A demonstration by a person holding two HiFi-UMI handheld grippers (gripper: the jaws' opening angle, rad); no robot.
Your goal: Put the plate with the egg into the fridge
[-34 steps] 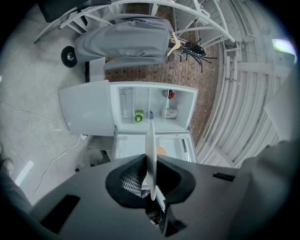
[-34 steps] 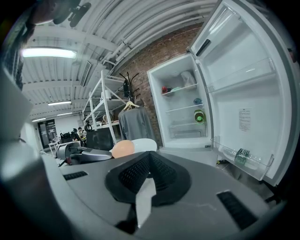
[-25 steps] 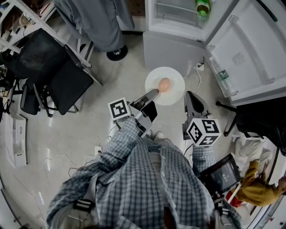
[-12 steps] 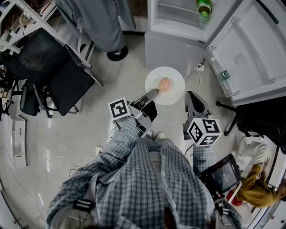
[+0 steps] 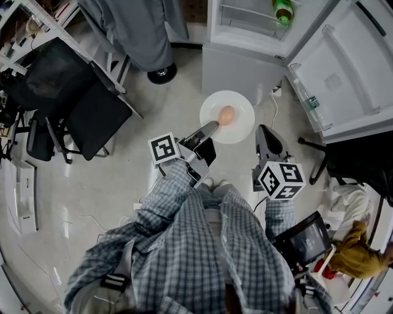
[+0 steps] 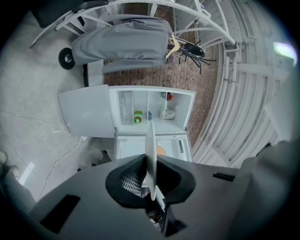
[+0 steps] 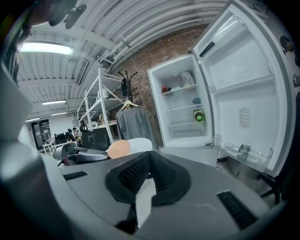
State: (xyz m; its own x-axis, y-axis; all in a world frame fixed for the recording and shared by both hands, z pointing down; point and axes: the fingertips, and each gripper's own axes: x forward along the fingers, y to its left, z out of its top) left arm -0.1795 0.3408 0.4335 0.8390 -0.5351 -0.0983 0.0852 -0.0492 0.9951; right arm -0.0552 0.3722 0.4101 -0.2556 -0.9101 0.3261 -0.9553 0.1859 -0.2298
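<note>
Head view: the left gripper (image 5: 209, 128) clamps the plate (image 5: 241, 131) by its near rim, egg (image 5: 226, 114) centred, just short of the open fridge (image 5: 245, 27).

Left gripper view: the plate shows edge-on between pressed pads (hold it level, go slowly).

Right gripper view: the right gripper (image 7: 149, 172) is closed and empty.

one plate (image 5: 242, 122) is carrying one egg (image 5: 226, 114). one fridge (image 5: 245, 67) is holding one green bottle (image 5: 282, 9). two grippers are showing, the left gripper (image 5: 212, 127) and the right gripper (image 5: 264, 130), each bearing one marker cube (image 5: 163, 149).
</note>
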